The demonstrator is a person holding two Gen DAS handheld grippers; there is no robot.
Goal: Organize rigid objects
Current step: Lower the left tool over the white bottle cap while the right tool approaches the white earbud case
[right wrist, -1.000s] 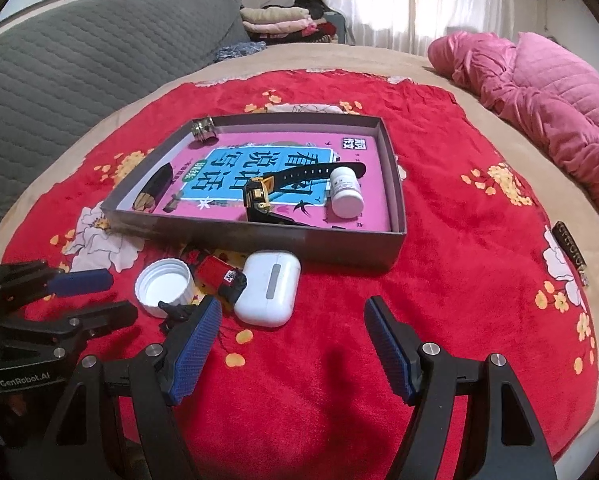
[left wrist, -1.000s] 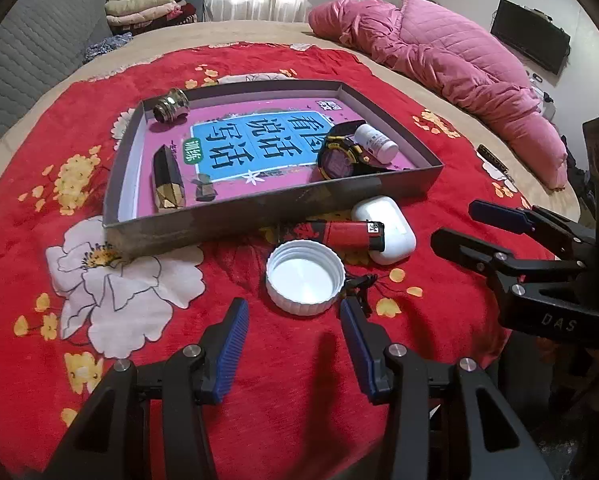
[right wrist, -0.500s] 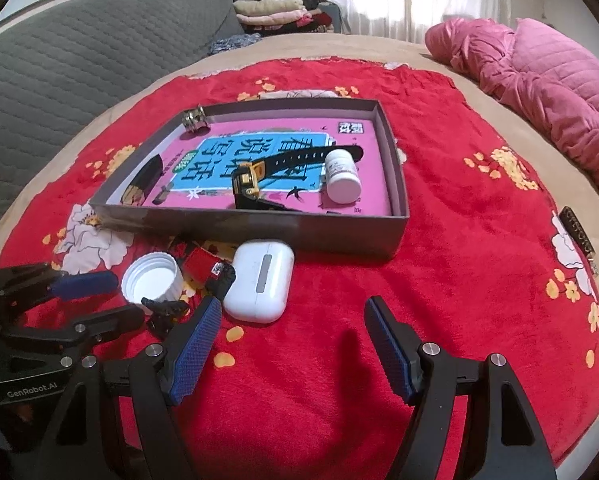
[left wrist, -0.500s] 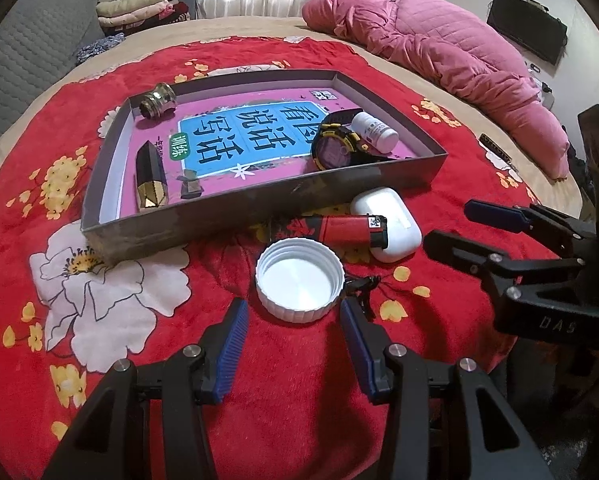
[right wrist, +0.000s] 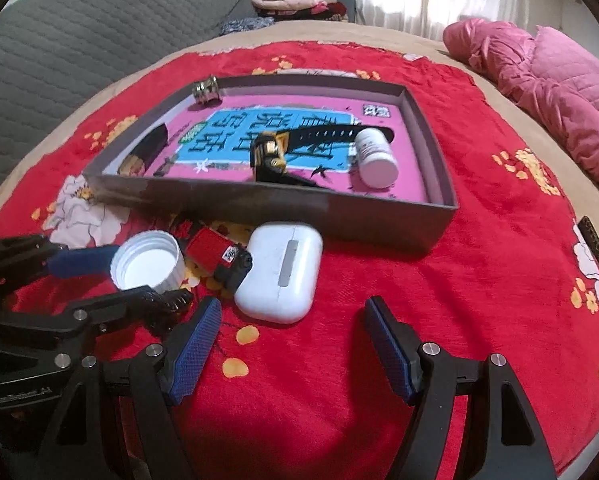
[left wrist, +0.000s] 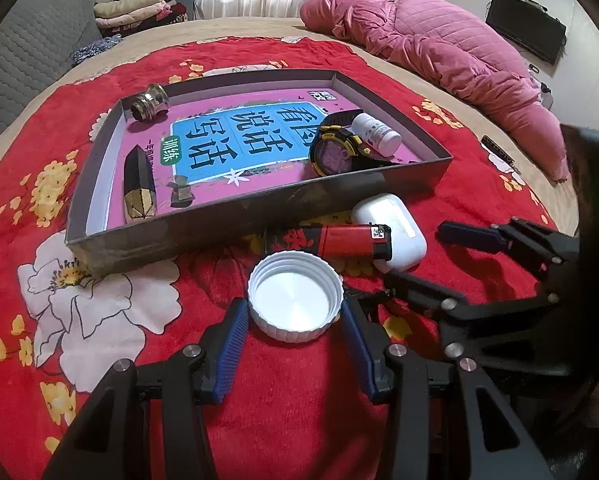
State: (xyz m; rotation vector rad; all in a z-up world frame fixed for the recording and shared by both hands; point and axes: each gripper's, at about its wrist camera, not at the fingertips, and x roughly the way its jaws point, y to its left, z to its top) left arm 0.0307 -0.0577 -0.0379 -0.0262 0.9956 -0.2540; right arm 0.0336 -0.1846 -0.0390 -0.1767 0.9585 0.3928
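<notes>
A white bottle cap [left wrist: 295, 300] lies open side up on the red floral blanket [left wrist: 179, 360]. It sits between the blue fingertips of my left gripper [left wrist: 293, 306], whose jaws stand open around it. A red lighter [left wrist: 347, 240] and a white earbud case [right wrist: 279, 272] lie just in front of the grey tray [left wrist: 259, 216]. My right gripper [right wrist: 292, 308] is open, its fingertips just short of the case. In the tray are a black and yellow watch [left wrist: 335, 152], a white pill bottle [left wrist: 375, 132], a metal fitting [left wrist: 149, 104] and a black and gold tube [left wrist: 139, 188].
A small black clip [left wrist: 367, 298] lies by the cap's right side. A pink quilt [left wrist: 439, 48] is bunched at the bed's far right, with folded clothes [left wrist: 131, 4] behind. A grey padded panel [right wrist: 79, 40] runs along the left. A dark strip [right wrist: 591, 240] lies near the blanket's right edge.
My left gripper has moved forward at the same width, so the cap now lies between its fingertips. My right gripper has sunk closer to the earbud case.
</notes>
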